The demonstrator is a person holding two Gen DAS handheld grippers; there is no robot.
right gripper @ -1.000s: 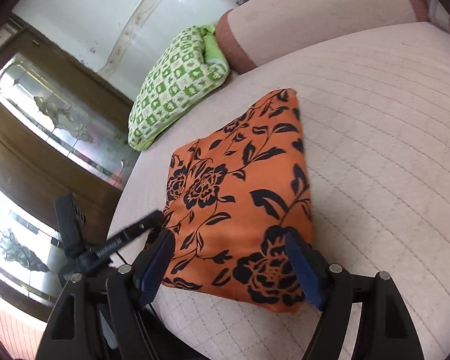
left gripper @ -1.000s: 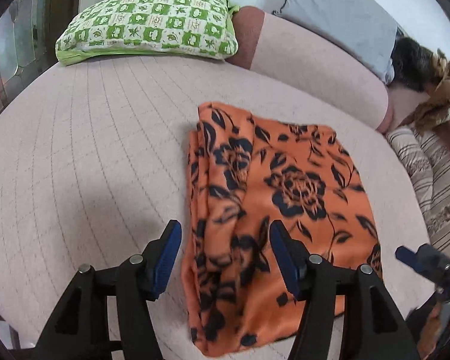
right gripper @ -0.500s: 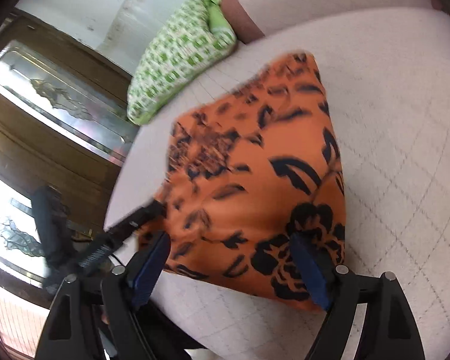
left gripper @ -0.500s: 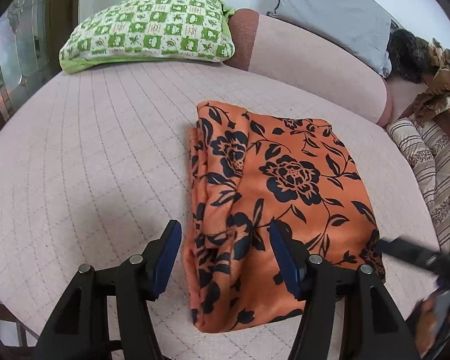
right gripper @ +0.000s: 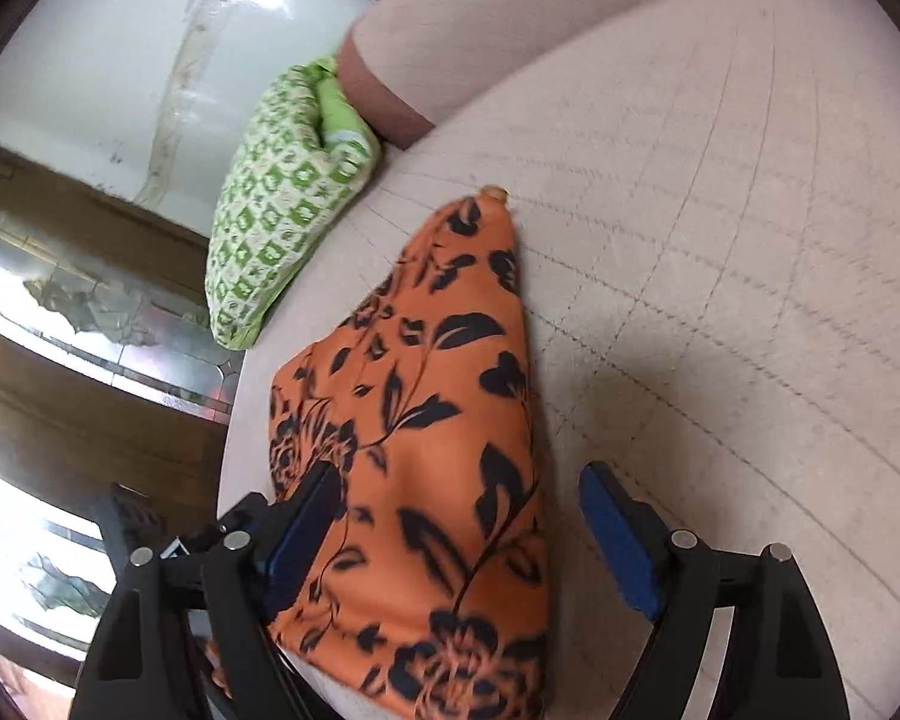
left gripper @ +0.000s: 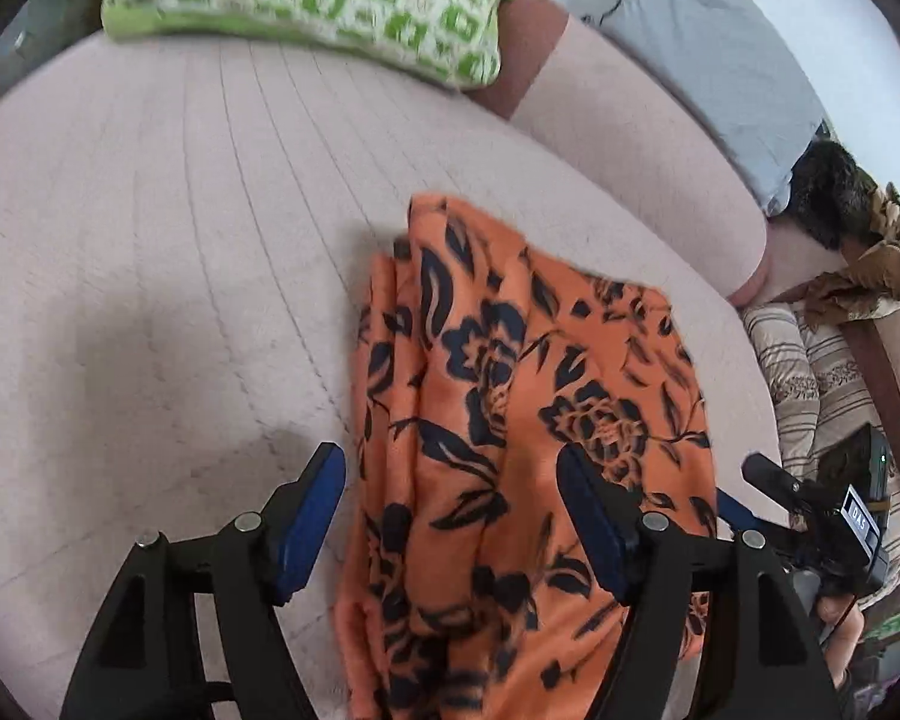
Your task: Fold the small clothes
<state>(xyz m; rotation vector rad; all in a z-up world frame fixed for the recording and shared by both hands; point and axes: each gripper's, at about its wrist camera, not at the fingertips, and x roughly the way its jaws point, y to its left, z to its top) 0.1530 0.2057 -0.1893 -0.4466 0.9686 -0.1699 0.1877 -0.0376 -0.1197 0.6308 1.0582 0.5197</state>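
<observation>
On the bed: a folded orange cloth (left gripper: 510, 420) with a dark blue flower print lies on the pale quilted mattress (left gripper: 180, 240), near its front edge.
Left gripper (left gripper: 450, 516): jaws spread wide, having just been opening; the cloth's near left part lies between the blue pads, which do not press on it.
Right gripper (right gripper: 462, 534): jaws also spread wide after just opening; the cloth's right edge lies between them, unpinched.
Beyond the cloth: a green-and-white checked pillow (left gripper: 330, 0) rests at the far side against a pink bolster (left gripper: 630, 138), well apart from the cloth.
Far right: a grey pillow (left gripper: 720, 60) and a striped blanket (left gripper: 810, 372).
</observation>
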